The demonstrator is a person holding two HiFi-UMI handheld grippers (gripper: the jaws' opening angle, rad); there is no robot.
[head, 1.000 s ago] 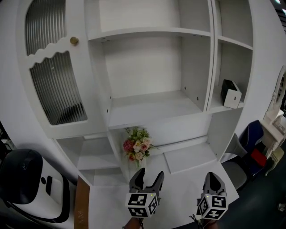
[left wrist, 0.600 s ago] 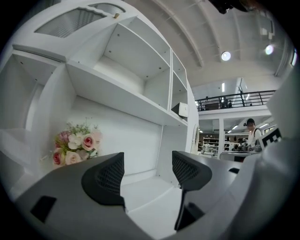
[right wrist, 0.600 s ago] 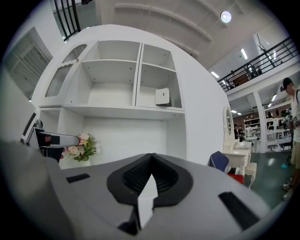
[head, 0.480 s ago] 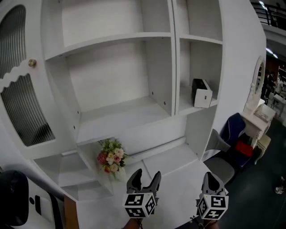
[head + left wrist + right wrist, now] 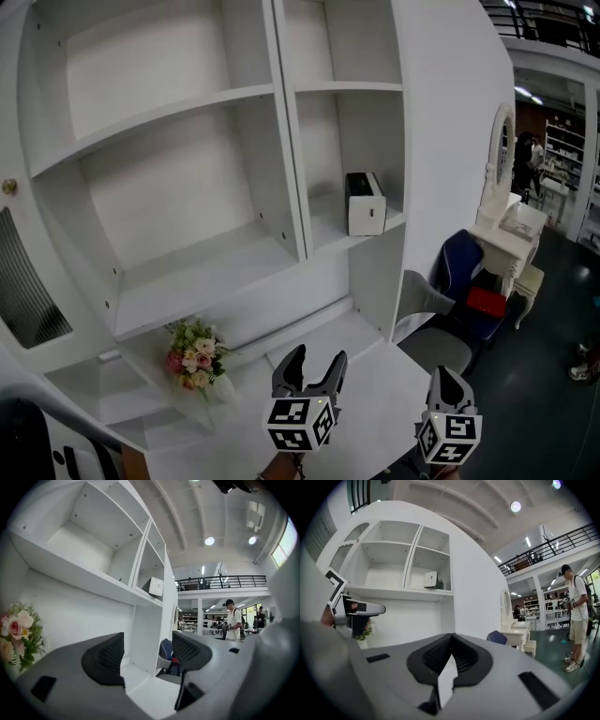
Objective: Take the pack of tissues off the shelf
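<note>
The pack of tissues (image 5: 366, 203), a white box with a black top and back, stands upright on the narrow right-hand shelf (image 5: 323, 220) of a white cabinet. It also shows small in the left gripper view as the pack (image 5: 156, 586) and in the right gripper view as the pack (image 5: 432, 580). My left gripper (image 5: 309, 367) is low in front of the cabinet, well below and left of the pack, jaws open and empty (image 5: 147, 651). My right gripper (image 5: 448, 386) is beside it to the right, jaws shut with nothing seen between them (image 5: 450, 654).
A bunch of pink and white flowers (image 5: 192, 354) sits on a low shelf at the left. A white counter (image 5: 375, 375) lies under the grippers. Right of the cabinet stand a blue chair (image 5: 466, 272) and a cream dressing table (image 5: 506, 234). A person (image 5: 576, 616) stands far off.
The head view has swung to the right: the cabinet and flowers slid left in the picture and the pack of tissues came nearer the middle. Both grippers keep their places and states.
</note>
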